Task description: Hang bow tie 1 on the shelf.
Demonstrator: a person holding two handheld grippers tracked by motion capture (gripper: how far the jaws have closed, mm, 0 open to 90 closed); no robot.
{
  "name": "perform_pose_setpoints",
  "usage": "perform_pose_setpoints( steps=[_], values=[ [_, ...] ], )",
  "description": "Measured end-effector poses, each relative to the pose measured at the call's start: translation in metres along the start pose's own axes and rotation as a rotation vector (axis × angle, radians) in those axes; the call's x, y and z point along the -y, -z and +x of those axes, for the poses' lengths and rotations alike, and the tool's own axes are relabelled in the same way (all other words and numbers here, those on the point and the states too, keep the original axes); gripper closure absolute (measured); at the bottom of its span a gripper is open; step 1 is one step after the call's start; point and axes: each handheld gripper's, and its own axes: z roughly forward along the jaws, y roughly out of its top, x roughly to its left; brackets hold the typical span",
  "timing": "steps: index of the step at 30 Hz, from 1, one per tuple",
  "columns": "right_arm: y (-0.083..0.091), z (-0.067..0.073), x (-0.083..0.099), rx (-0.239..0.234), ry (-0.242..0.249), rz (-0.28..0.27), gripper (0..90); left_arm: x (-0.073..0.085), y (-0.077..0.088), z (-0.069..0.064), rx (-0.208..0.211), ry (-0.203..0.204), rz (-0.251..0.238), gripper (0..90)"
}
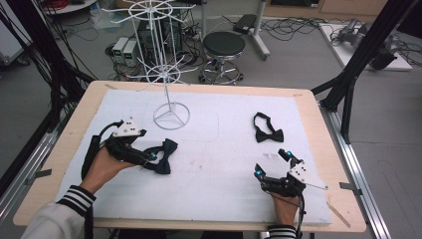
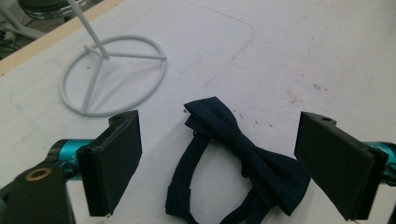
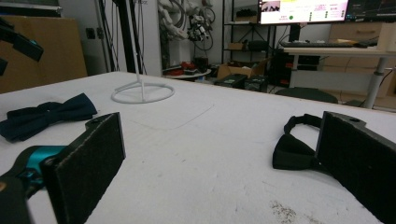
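- Two hand-held grippers work over a white mat [image 1: 209,164] that covers most of a wooden table [image 1: 64,149].
- Left gripper [image 1: 155,158]: held at the left of the mat, jaws spread wide. In the left gripper view the two black pads [image 2: 114,158] stand well apart on either side of a navy bow tie [image 2: 243,154], with a clear gap between each pad and the cloth; nothing is gripped.
- Navy bow tie: lies flat on the mat just in front of the left gripper. In the high view [image 1: 164,155] its long axis runs diagonally, one wing toward the far right, the other toward the near left. Its neck strap forms a loop on the side nearer the gripper.
- Right gripper [image 1: 271,164]: rests low at the right near edge of the mat, jaws wide apart and holding nothing.
- Black bow tie [image 1: 267,130]: lies beyond the right gripper, well apart from it, wings roughly side to side across the table and strap looped toward the far edge. In the right gripper view [image 3: 294,149] the right-hand pad partly covers it.
- White wire rack [image 1: 164,69]: stands upright on a ring base [image 1: 171,115] beyond the navy bow tie, apart from it.
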Motion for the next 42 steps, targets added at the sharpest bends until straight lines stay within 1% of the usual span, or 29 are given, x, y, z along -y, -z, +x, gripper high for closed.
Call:
perform_pose_setpoints(
  steps=[1,3,6,7,8,10,11,12,13,14,16,17,18,19,21,22,25,26,27,29,30,31,32,33,34,36,41,42],
  values=[
    [0.0,0.0,0.0,0.0,0.0,0.001,0.7,-0.001,-0.002,0.0,-0.001,-0.007,0.009,18.6],
    [0.0,0.0,0.0,0.0,-0.001,-0.001,0.7,-0.001,-0.004,-0.001,-0.003,-0.009,0.017,18.9],
    [0.0,0.0,0.0,-0.001,-0.002,0.0,0.7,-0.003,-0.009,-0.002,-0.004,0.009,0.038,18.9],
    [0.0,0.0,0.0,-0.001,0.0,0.001,0.7,-0.003,-0.013,-0.002,0.0,0.012,0.061,18.9],
    [0.0,0.0,0.0,-0.001,0.001,0.001,0.7,-0.003,-0.013,-0.002,0.0,0.012,0.061,19.1],
    [0.0,0.0,0.0,-0.002,-0.001,-0.001,0.8,-0.004,-0.017,-0.003,0.003,0.021,0.079,19.3],
    [0.0,0.0,0.0,-0.002,-0.001,-0.001,0.8,-0.005,-0.019,-0.004,0.007,0.022,0.091,19.3],
    [0.0,0.0,0.0,-0.001,0.0,0.001,0.7,-0.006,-0.023,-0.005,0.012,0.024,0.113,19.6],
    [0.0,0.0,0.0,-0.001,0.0,0.001,0.7,-0.006,-0.023,-0.005,0.012,0.024,0.113,19.8],
    [0.0,0.0,0.0,0.0,0.002,0.002,0.7,-0.007,-0.026,-0.006,0.018,0.025,0.134,20.0],
    [0.0,0.0,0.0,-0.001,0.001,0.0,0.8,-0.008,-0.028,-0.006,0.017,0.023,0.142,20.3],
    [0.0,0.0,0.0,-0.002,0.001,0.0,0.7,-0.008,-0.031,-0.007,0.023,0.03,0.165,21.0],
    [0.0,0.0,0.0,-0.001,0.002,0.001,0.7,-0.008,-0.031,-0.007,0.023,0.03,0.165,21.4],
    [0.0,0.0,0.0,-0.001,0.001,0.001,0.7,-0.008,-0.034,-0.008,0.024,0.032,0.186,21.8],
    [0.0,0.0,0.0,-0.001,0.002,0.0,0.7,-0.008,-0.035,-0.009,0.026,0.033,0.195,22.8],
    [0.0,0.0,0.0,-0.002,0.001,0.001,0.7,-0.009,-0.038,-0.009,0.027,0.036,0.215,22.8],
    [0.0,0.0,0.0,-0.001,0.001,0.0,0.8,-0.009,-0.041,-0.011,0.032,0.045,0.224,22.8],
    [0.0,0.0,0.0,-0.001,0.0,0.0,0.8,-0.009,-0.042,-0.011,0.035,0.041,0.235,23.1],
    [0.0,0.0,0.0,-0.001,-0.001,-0.001,0.7,-0.009,-0.045,-0.012,0.044,0.057,0.248,24.8],
    [0.0,0.0,0.0,-0.001,-0.002,-0.001,0.7,-0.009,-0.047,-0.012,0.048,0.059,0.256,26.1],
    [0.0,0.0,0.0,-0.002,-0.007,-0.001,0.7,-0.009,-0.048,-0.012,0.046,0.06,0.266,27.2],
    [0.001,0.0,0.0,-0.001,-0.01,0.001,0.7,-0.008,-0.051,-0.012,0.047,0.072,0.284,27.9],
    [0.001,0.0,0.0,-0.001,-0.009,0.0,0.7,-0.008,-0.052,-0.011,0.048,0.071,0.297,29.0],
    [0.0,0.0,0.0,-0.002,-0.007,-0.002,0.7,-0.008,-0.052,-0.011,0.048,0.071,0.297,30.4],
    [0.001,0.0,0.0,-0.001,-0.01,0.001,0.7,-0.007,-0.055,-0.012,0.047,0.083,0.317,31.0],
    [0.001,0.0,0.0,-0.002,-0.009,0.001,0.7,-0.007,-0.056,-0.012,0.048,0.081,0.324,32.1],
    [0.001,0.0,0.0,-0.001,-0.011,0.001,0.7,-0.006,-0.061,-0.012,0.045,0.097,0.338,32.9],
    [0.001,0.0,0.0,-0.002,-0.01,0.001,0.7,-0.006,-0.062,-0.012,0.047,0.1,0.351,34.3]
  ],
)
